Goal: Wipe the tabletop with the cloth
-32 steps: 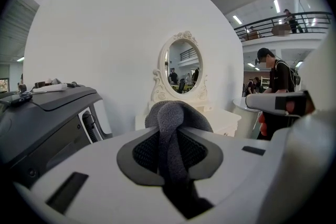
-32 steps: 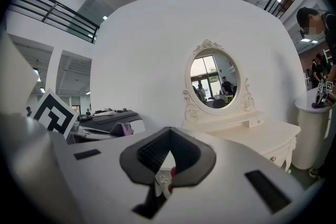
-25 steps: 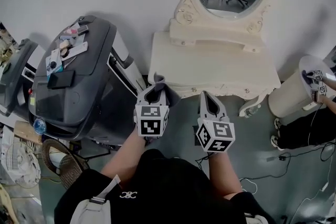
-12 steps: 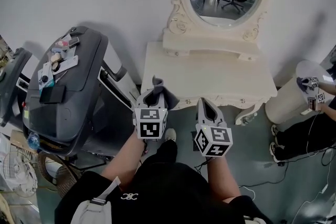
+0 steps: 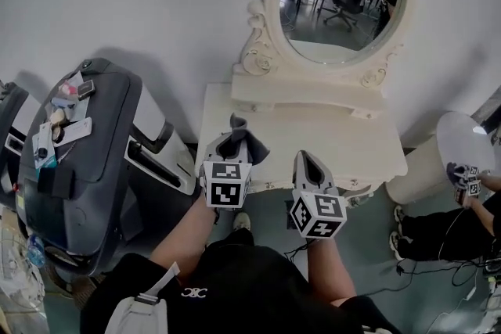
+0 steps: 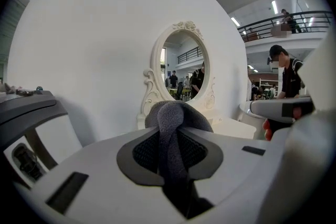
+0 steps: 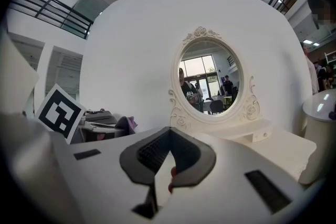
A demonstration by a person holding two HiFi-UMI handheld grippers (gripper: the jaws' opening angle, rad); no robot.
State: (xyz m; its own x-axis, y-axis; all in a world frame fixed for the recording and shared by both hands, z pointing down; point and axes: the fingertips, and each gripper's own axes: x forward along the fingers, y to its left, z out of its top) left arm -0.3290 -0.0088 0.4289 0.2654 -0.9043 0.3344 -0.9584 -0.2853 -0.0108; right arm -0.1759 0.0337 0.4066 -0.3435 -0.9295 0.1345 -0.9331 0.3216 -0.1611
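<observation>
Cloth (image 6: 171, 118) — lengthwise along left gripper (image 5: 234, 143)

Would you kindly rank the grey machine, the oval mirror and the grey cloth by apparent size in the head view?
Largest: grey machine.
Then: oval mirror.
Smallest: grey cloth, clamped in the left gripper.

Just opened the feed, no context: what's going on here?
A person stands at a white table with a mirror, holding a hand-held gripper in each hand. The left hand-held gripper is shut on a grey cloth, held over the table's near left edge; whether it touches is unclear. The right hand-held gripper is shut and empty, beside it.
</observation>
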